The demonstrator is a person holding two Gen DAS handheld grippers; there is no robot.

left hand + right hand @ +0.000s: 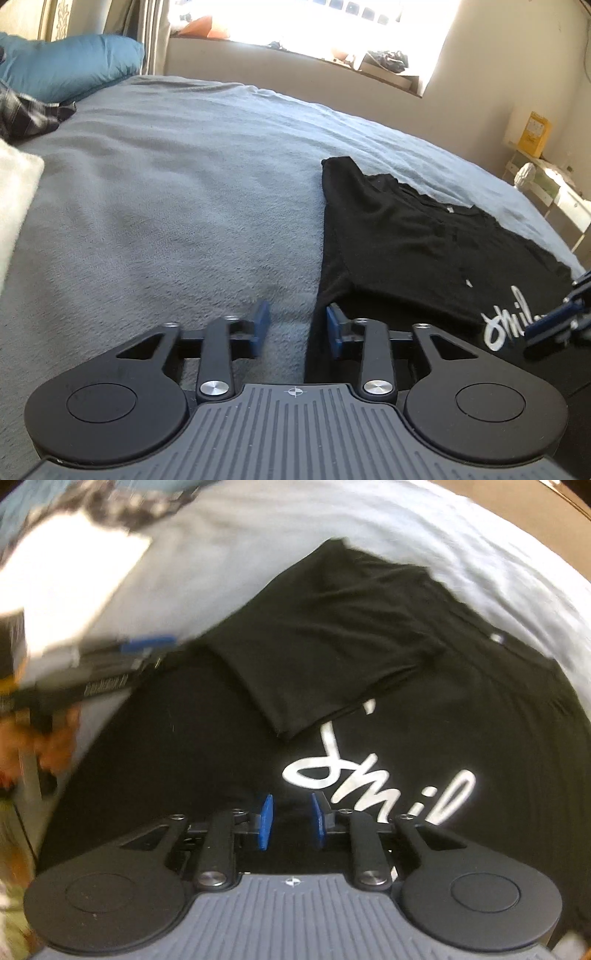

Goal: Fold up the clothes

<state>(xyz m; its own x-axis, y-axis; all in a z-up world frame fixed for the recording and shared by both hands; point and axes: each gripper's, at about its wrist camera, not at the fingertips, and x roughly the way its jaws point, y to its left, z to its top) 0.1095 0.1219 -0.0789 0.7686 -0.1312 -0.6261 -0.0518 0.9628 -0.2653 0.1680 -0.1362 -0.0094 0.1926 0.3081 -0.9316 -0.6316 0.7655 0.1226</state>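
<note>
Left gripper (pixel 295 328) jaws apart, empty, straddling the black T-shirt (pixel 406 251) edge. Right gripper (pixel 291 821) apart, empty, over the print. Shirt lies on the grey bedspread (pixel 166 184), sleeve (pixel 325 635) folded in at 12 o'clock. Light, limp, likely to sag; pinch hem or edge.

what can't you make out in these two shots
- White lettering on the black t-shirt: right wrist view, folded sleeve and right hand-held gripper hide part of it.
- Plaid cloth: left wrist view, cut by the left edge.
- Windowsill items: left wrist view, lost in glare.
</note>
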